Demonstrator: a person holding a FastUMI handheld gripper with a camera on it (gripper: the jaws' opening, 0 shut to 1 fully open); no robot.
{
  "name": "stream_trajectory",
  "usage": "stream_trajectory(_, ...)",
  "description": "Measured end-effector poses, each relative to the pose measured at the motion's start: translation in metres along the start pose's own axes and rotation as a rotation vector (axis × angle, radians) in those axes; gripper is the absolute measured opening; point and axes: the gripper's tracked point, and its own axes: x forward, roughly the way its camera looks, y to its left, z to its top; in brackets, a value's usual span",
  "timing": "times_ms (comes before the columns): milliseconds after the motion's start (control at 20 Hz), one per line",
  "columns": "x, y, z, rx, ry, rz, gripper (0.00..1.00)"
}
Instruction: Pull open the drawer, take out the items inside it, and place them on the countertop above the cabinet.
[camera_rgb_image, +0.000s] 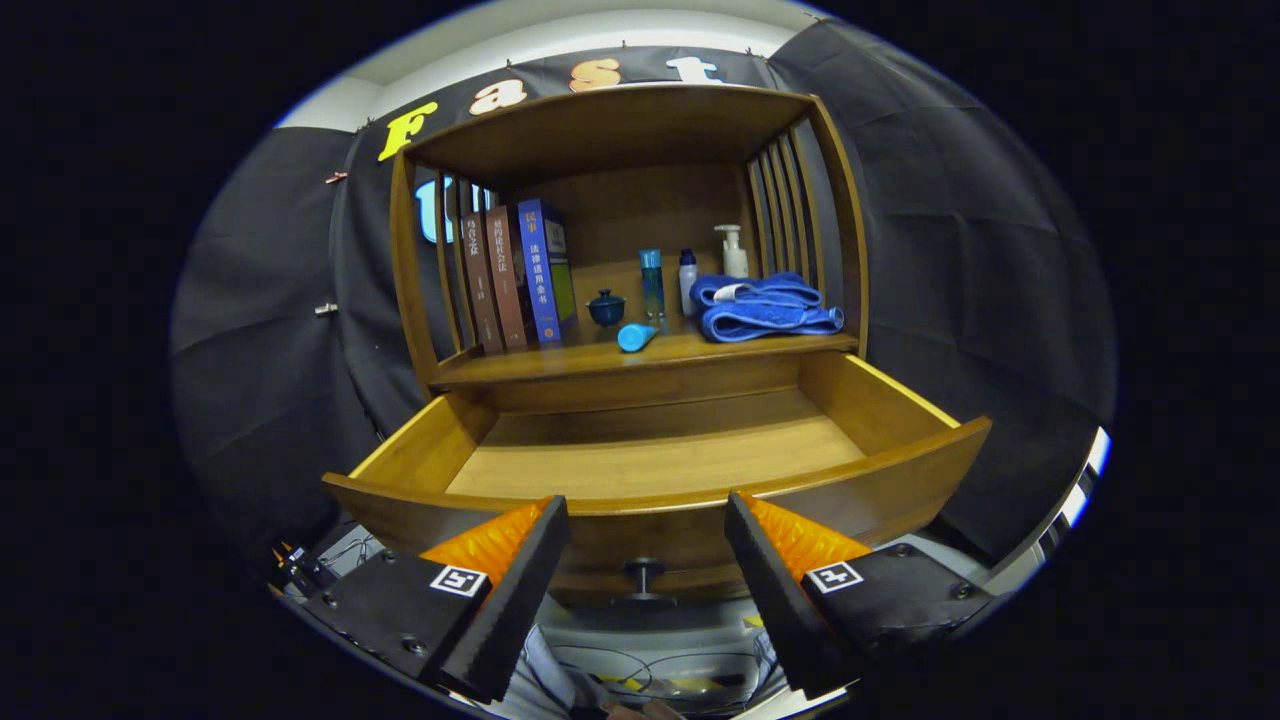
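The wooden drawer (900, 470) stands pulled out toward me, and its floor shows bare wood. Its dark round knob (643, 572) sits on the drawer front, just ahead of and between my fingers. My gripper (648, 515) is open, with nothing between its fingers, level with the drawer's front rim. On the countertop (520, 365) above the drawer lie a light blue tube (636, 336) on its side, a small dark blue lidded cup (606, 307), a tall blue bottle (652, 284), a white bottle with a blue cap (688, 281), a pump bottle (733, 252) and a folded blue towel (765, 306).
Several books (515, 275) stand upright at the countertop's left, against the cabinet's slatted side. Slats (785, 205) also close the right side. Cables and a floor (640, 670) lie below the drawer, behind my fingers.
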Motion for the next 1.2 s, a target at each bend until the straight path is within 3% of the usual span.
stream_trajectory(700,0.009,0.001,0.008,-0.027,-0.041,-0.031,0.99)
stream_trajectory(1200,0.098,0.005,0.047,-0.02,-0.046,-0.032,1.0)
